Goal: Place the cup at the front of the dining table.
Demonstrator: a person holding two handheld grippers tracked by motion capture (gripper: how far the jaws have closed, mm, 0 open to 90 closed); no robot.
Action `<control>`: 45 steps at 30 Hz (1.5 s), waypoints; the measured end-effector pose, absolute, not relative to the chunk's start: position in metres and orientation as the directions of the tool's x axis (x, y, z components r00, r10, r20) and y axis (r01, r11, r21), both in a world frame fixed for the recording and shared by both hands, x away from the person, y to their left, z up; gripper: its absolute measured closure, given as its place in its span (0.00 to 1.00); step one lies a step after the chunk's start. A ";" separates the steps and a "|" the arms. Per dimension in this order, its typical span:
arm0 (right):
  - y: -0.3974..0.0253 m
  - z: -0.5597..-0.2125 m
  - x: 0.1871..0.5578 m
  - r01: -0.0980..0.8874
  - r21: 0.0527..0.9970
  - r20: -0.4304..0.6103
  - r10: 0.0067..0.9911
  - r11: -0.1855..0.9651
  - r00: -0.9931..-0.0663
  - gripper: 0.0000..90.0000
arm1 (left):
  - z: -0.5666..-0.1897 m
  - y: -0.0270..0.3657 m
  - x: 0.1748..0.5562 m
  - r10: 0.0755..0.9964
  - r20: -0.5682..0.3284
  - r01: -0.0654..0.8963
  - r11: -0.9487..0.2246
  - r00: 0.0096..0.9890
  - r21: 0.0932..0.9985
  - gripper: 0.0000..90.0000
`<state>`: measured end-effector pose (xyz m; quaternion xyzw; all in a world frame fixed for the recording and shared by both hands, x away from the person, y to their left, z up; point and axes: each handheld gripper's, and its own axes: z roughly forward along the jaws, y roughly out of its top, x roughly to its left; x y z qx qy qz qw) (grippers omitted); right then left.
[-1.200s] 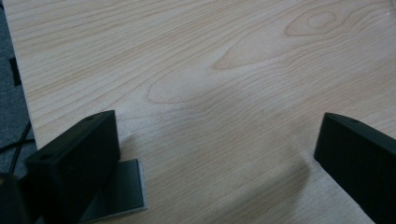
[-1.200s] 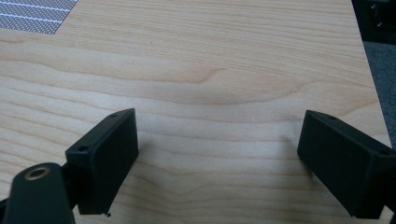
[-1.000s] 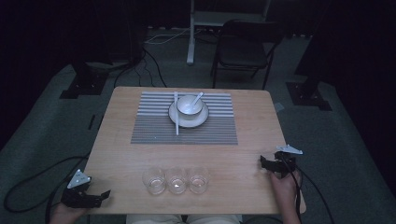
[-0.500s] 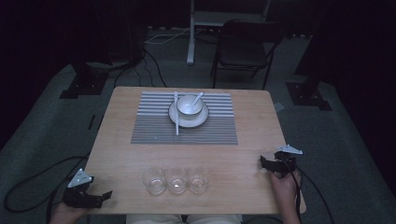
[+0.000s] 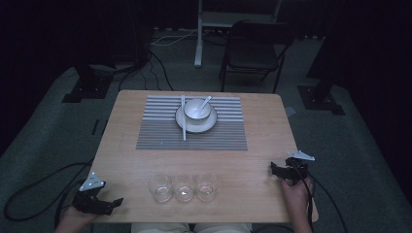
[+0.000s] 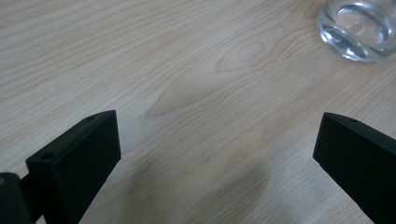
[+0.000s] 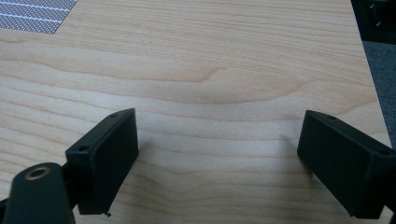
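1. Wooden table [image 5: 126, 160]; striped placemat [image 5: 160, 136] on its far half. On the mat, a white plate [image 5: 209, 126] with a white bowl [image 5: 196, 109] on it and a spoon [image 5: 206, 101] resting in the bowl, handle pointing to the far right.
2. White chopsticks [image 5: 183, 119] lie along the bowl's left side, crossing the plate rim, pointing near to far.
3. Three clear glasses in a row near the front edge: left glass [image 5: 160, 188], middle glass [image 5: 184, 187], right glass [image 5: 206, 187]. They sit just beside each other; whether they touch, can't tell.
4. Left gripper [image 5: 114, 204] sits at the table's near-left corner, held by the left hand [image 5: 73, 221]. Jaws spread wide, nothing between them. In the left gripper view, bare wood lies between the jaws [image 6: 217, 154] and one glass [image 6: 357, 28] sits at top right, well ahead of and beyond the right-hand jaw.
5. Right gripper [image 5: 274, 171] is near the right edge, held by the right hand [image 5: 295, 196]. Jaws wide, empty. The right gripper view shows bare wood between the jaws [image 7: 217, 154], a placemat corner [image 7: 37, 14] at far upper left, and the table edge at right.
6. Both grippers are well apart from the glasses and the place setting.
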<state>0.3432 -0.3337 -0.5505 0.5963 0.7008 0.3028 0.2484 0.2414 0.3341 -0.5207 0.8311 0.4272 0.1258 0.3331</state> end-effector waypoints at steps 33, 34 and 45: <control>-0.334 -0.550 0.343 0.685 0.721 0.013 0.986 0.105 -0.165 0.13 | -0.451 0.282 0.268 0.656 -0.047 0.449 -0.461 0.753 0.765 0.01; -0.334 -0.550 0.343 0.685 0.721 0.013 0.986 0.105 -0.166 0.13 | -0.450 0.280 0.269 0.650 -0.044 0.442 -0.464 0.759 0.768 0.01; -0.334 -0.550 0.343 0.685 0.721 0.012 0.986 0.107 -0.167 0.13 | -0.439 0.256 0.278 0.603 -0.021 0.396 -0.495 0.797 0.773 0.01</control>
